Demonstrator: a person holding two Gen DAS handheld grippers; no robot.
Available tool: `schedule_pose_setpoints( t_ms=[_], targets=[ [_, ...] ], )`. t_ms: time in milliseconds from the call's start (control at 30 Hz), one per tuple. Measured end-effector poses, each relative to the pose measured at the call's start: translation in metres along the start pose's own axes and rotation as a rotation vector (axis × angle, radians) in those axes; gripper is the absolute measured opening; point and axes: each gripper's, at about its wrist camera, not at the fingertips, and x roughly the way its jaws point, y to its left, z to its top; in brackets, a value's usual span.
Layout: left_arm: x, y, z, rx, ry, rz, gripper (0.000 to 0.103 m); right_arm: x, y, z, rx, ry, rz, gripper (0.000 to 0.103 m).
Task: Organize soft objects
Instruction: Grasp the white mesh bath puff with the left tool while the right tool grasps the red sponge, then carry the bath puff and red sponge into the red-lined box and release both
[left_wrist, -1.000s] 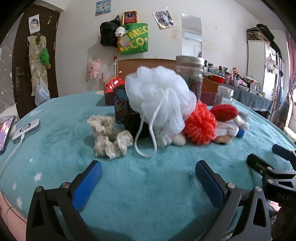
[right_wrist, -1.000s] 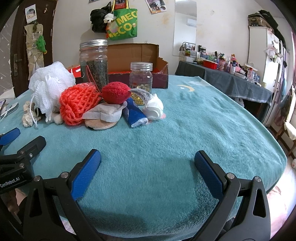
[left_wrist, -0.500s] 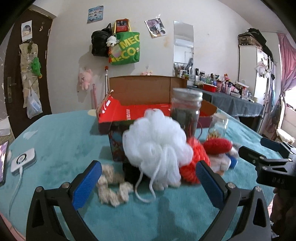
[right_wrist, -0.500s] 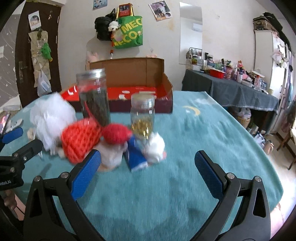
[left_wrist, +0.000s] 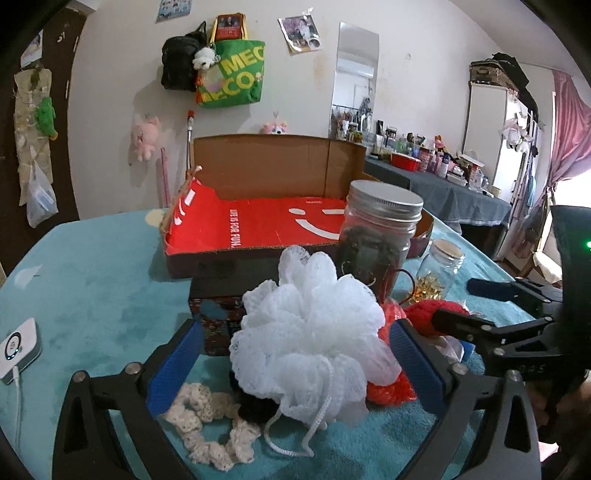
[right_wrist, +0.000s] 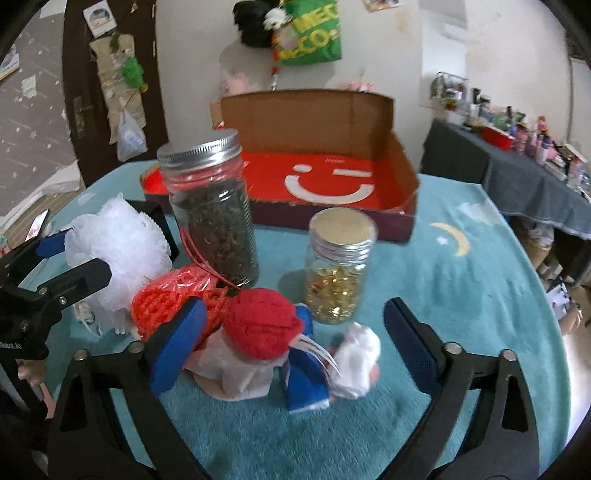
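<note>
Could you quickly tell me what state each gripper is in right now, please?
Left gripper: open, jaws just closing slightly, either side of the white bath sponge but not gripping it.
Right gripper: open, jaws just closing slightly, holding nothing.

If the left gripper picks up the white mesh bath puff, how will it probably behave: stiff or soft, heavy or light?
The white mesh puff looks like airy gathered netting, so it is probably very light and would squash between the pads rather than resist. Its loose cord loop lies on the blanket and would likely dangle. It leans against the orange net ball, which might shift.
</note>
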Motion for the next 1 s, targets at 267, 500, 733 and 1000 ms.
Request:
schedule_pose_setpoints(
  t_ms=[267,500,733,1000],
  targets=[
    [0.009,-0.004,-0.007,0.023,0.057,-0.084,0.060,0.015,0.000,-0.006,0.040,0.075,0.123,0.042],
    [-0.002,-0.006,-0.008,0.020,0.035,-0.098,0.049,-0.003,0.003,-0.012,0.032,0.020,0.109,0.039],
    [-0.019,-0.007,0.001,0.036,-0.012,-0.094,0.046,-0.027,0.002,-0.008,0.041,-0.048,0.096,0.039],
    [-0.035,0.003,0.020,0.034,-0.062,-0.073,0.046,-0.051,-0.001,0.000,0.047,-0.121,0.072,0.039]
  ],
)
